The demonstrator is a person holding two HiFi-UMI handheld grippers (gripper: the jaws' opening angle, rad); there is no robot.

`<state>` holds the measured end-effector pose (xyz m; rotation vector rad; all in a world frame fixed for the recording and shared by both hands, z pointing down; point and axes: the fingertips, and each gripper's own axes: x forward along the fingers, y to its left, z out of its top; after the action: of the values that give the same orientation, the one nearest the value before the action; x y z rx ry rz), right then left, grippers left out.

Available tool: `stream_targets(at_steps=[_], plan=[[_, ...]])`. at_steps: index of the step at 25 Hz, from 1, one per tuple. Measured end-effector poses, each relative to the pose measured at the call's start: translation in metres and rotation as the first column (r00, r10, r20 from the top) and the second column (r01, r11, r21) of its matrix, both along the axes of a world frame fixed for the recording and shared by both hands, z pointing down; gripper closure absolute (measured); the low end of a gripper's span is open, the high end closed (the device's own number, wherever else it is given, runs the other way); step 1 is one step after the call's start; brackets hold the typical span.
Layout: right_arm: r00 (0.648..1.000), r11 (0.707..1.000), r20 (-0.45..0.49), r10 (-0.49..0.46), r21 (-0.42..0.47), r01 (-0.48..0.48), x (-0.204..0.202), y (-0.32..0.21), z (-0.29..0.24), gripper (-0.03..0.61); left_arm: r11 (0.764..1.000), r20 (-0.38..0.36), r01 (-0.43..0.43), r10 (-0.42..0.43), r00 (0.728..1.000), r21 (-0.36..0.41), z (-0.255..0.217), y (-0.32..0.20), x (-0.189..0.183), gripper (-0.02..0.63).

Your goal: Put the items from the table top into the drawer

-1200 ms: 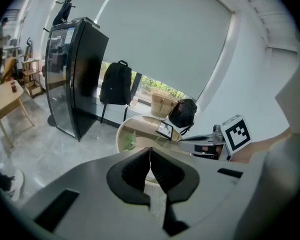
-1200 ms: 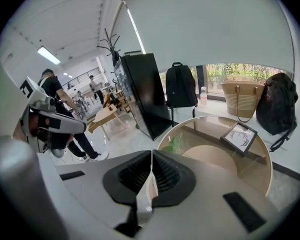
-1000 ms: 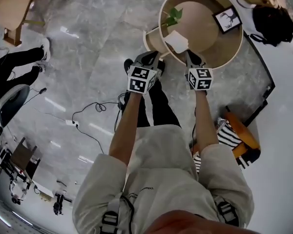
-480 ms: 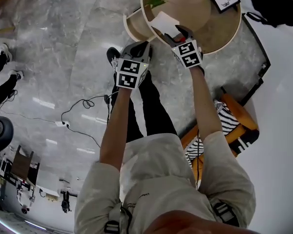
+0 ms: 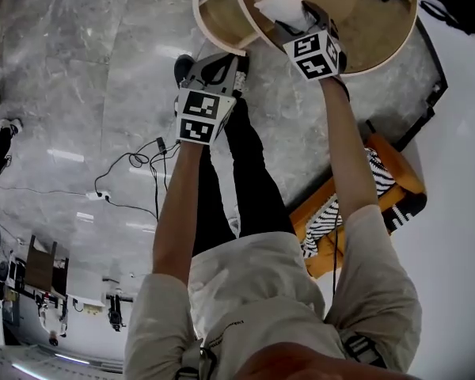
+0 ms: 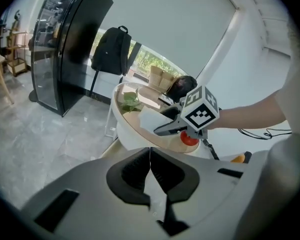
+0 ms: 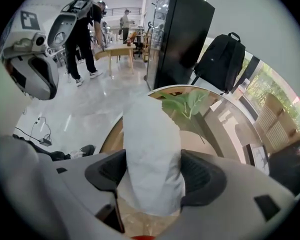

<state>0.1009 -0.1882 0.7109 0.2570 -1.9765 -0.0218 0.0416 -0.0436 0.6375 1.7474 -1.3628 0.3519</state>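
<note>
- While the right gripper (image 7: 152,175) has just been opening its jaws, a white tissue (image 7: 149,134) stands between them. They are spread wide, and the paper brushes both pads without looking squeezed, so I read it as bracketed, not yet pinched.
- Off the near-left side of the round counter (image 5: 368,26), the left gripper (image 5: 222,68) hangs with its jaws pressed together on nothing.
- On the counter, the tissue sits close to the near rim, just short of a leafy sprig (image 7: 187,104). The drawer (image 5: 216,18) looks swung out below the rim, to the left.
- Handling, as I judge it: very light, soft, crumpled paper. It should collapse under the pads rather than resist, and it could tear if dragged or flutter if swung fast.
- For a hold, pinch across the bunched lower body, where it is thickest, not the thin far tip.
- Its long axis runs along the right gripper's own line, with the near end between the jaws and the narrower far end pointing toward the sprig. From the left gripper view it seems to rise as a rumpled peak; how steeply, I cannot tell.
</note>
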Motion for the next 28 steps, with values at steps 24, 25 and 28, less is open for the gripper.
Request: stream_targets(at_steps=[24, 25, 28], plan=[[0.985, 0.987, 0.161, 0.056, -0.155, -0.031, -0.071, 0.102, -0.019, 0.345, 0.996, 0.029, -0.028, 0.031, 0.999, -0.087, 0.037, 0.022, -0.056, 0.592], [0.983, 0.988, 0.179, 0.031, -0.155, -0.003, -0.080, 0.113, -0.021, 0.345, 0.996, 0.024, -0.030, 0.032, 0.999, -0.089, 0.040, 0.023, -0.057, 0.592], [0.980, 0.987, 0.199, -0.003, -0.160, 0.035, -0.101, 0.142, -0.012, 0.345, 0.994, 0.014, -0.034, 0.036, 0.999, -0.100, 0.053, 0.029, -0.063, 0.592]])
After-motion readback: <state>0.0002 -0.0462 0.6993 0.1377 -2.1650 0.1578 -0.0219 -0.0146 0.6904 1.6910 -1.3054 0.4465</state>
